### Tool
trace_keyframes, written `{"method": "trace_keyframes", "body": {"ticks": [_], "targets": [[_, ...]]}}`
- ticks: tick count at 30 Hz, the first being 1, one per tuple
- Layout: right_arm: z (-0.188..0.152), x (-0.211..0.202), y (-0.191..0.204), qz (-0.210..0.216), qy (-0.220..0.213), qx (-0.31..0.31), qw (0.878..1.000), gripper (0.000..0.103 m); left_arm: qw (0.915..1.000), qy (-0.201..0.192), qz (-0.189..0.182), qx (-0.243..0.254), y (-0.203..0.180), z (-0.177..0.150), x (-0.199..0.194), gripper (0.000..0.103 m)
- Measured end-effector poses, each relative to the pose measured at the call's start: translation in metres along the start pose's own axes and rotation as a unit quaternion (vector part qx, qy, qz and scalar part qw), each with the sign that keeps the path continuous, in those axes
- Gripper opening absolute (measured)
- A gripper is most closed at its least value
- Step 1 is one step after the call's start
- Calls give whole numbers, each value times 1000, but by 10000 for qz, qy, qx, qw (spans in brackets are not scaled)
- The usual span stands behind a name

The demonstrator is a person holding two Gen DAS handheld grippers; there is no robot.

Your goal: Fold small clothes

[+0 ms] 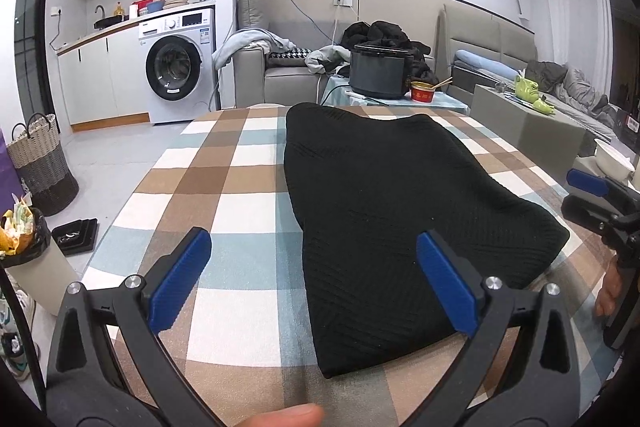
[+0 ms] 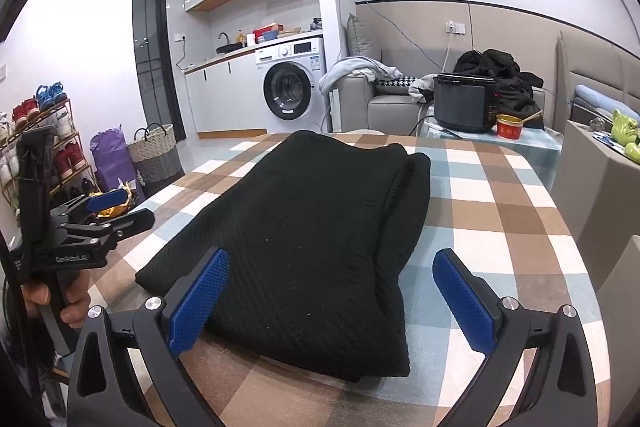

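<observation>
On the checked surface (image 1: pixel 224 155), a black knit garment (image 1: pixel 384 211) is seen folded into a long strip down the middle; further folds seemingly remain. The left hand-held gripper (image 1: pixel 314 281) and right hand-held gripper (image 2: pixel 330 301) are held wide open, empty, near its near edge.

Left gripper (image 1: pixel 314 279): jaws spread wide, blue-padded fingers (image 1: pixel 182 279) parted and empty, held low over the near edge of the table and pointing toward its far edge. A fingertip of the holding hand (image 1: pixel 288 417) shows at the bottom of the left wrist view. Right gripper (image 2: pixel 332 297): jaws likewise wide apart, nothing between the blue pads (image 2: pixel 200 301), also low over the near edge. Each gripper appears in the other's view (the left at the table's left edge, the right at its right edge), gripped from below by a hand (image 2: pixel 60 301).
</observation>
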State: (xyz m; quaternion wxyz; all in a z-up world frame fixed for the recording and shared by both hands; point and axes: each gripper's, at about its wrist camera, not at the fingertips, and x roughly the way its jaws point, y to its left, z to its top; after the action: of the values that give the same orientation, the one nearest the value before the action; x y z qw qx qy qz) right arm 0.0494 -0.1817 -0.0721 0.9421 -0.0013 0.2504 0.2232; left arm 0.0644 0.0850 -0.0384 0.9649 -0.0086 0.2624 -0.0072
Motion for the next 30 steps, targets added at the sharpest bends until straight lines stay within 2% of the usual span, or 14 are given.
{"method": "trace_keyframes", "body": {"ticks": [30], "targets": [[-2,3,-3,16,12,43,10000,103,10000,13,-26,8,0,1,3,102]]}}
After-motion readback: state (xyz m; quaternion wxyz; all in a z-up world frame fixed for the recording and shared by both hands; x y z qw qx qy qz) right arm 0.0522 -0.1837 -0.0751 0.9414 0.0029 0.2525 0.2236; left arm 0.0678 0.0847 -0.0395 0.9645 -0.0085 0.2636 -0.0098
